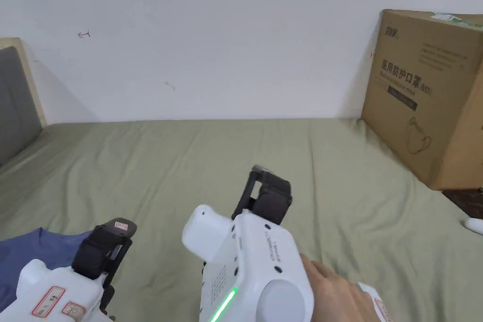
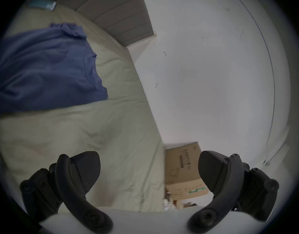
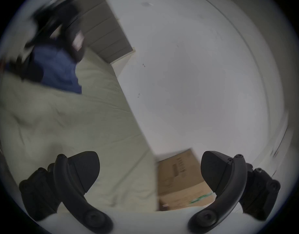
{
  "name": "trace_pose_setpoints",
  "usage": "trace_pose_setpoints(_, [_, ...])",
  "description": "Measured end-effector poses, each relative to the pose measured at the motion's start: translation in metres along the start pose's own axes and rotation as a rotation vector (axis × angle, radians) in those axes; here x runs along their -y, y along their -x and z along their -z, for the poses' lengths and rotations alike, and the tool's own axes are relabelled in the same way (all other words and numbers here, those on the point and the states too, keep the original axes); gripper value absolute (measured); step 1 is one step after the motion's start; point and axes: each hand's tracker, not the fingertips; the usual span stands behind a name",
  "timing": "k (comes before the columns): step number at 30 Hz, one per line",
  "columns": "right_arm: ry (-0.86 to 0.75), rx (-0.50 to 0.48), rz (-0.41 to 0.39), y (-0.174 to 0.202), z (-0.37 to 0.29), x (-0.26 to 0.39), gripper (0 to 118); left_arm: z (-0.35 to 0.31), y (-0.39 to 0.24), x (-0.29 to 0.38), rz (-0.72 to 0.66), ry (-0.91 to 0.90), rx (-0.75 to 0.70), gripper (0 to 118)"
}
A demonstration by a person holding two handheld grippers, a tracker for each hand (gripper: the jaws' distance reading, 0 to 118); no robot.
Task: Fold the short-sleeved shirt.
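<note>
The crumpled blue cotton short-sleeved shirt (image 2: pixel 43 65) lies on the olive-green bed sheet (image 1: pixel 226 158), far from the brown cardboard box (image 1: pixel 424 96) — unfolded. Left gripper (image 2: pixel 149 171) and right gripper (image 3: pixel 150 171) hover with jaws apart, empty. Judging by this, next comes reaching over and spreading the shirt flat.

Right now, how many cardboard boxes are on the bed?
1. The cardboard box stands at the bed's far right corner against the wall; more could sit outside the pictures.
</note>
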Motion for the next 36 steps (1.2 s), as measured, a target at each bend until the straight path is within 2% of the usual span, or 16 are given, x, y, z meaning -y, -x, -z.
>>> trace_pose_setpoints(3, [0.017,0.044,0.219,-0.030,0.006,0.004,118,-0.004,-0.039,-0.005,0.270,-0.046,-0.010,116])
trace_pose_setpoints(4, [0.032,0.047,0.323,-0.045,0.007,0.005,118,-0.008,-0.058,-0.006,0.384,-0.064,-0.015,116])
trace_pose_setpoints(6, [0.007,0.039,0.578,-0.073,0.005,0.015,118,-0.013,-0.092,-0.001,0.628,-0.124,-0.035,116])
trace_pose_setpoints(8, [-0.009,0.003,0.889,-0.096,0.007,0.037,118,-0.018,-0.119,0.014,0.947,-0.188,-0.037,116])
trace_pose_setpoints(10, [0.021,-0.025,1.143,-0.106,0.012,0.065,118,-0.022,-0.130,0.035,1.240,-0.245,-0.052,117])
trace_pose_setpoints(12, [0.056,0.013,1.279,-0.105,0.013,0.091,117,-0.021,-0.129,0.055,1.415,-0.281,-0.123,117])
trace_pose_setpoints(14, [0.068,0.078,1.244,-0.098,0.007,0.099,117,-0.019,-0.125,0.062,1.365,-0.227,-0.091,116])
trace_pose_setpoints(16, [0.056,0.115,1.130,-0.094,0.003,0.096,117,-0.016,-0.121,0.055,1.236,-0.101,-0.029,116])
trace_pose_setpoints(19, [0.030,0.129,1.004,-0.094,0.001,0.079,117,-0.018,-0.122,0.050,1.159,-0.122,-0.034,113])
trace_pose_setpoints(26, [0.008,0.085,1.035,-0.098,0.000,0.071,114,-0.030,-0.135,0.034,1.194,-0.195,-0.011,111])
trace_pose_setpoints(27, [0.014,0.083,1.039,-0.096,-0.001,0.072,97,-0.030,-0.136,0.035,1.207,-0.160,-0.035,105])
trace_pose_setpoints(28, [0.016,0.083,1.039,-0.092,-0.003,0.074,66,-0.028,-0.135,0.037,1.217,-0.137,-0.043,91])
trace_pose_setpoints(29, [0.024,0.095,1.032,-0.088,-0.003,0.076,23,-0.029,-0.129,0.038,1.226,-0.141,-0.016,63])
trace_pose_setpoints(30, [0.078,0.149,1.012,-0.085,0.000,0.077,4,-0.029,-0.125,0.041,1.230,-0.144,-0.017,15])
trace_pose_setpoints(31, [0.095,0.182,1.003,-0.081,-0.001,0.080,4,-0.027,-0.123,0.043,1.231,-0.140,-0.028,0])
trace_pose_setpoints(36, [0.091,0.118,1.008,-0.078,-0.002,0.086,4,-0.020,-0.117,0.038,1.119,-0.038,0.004,0])
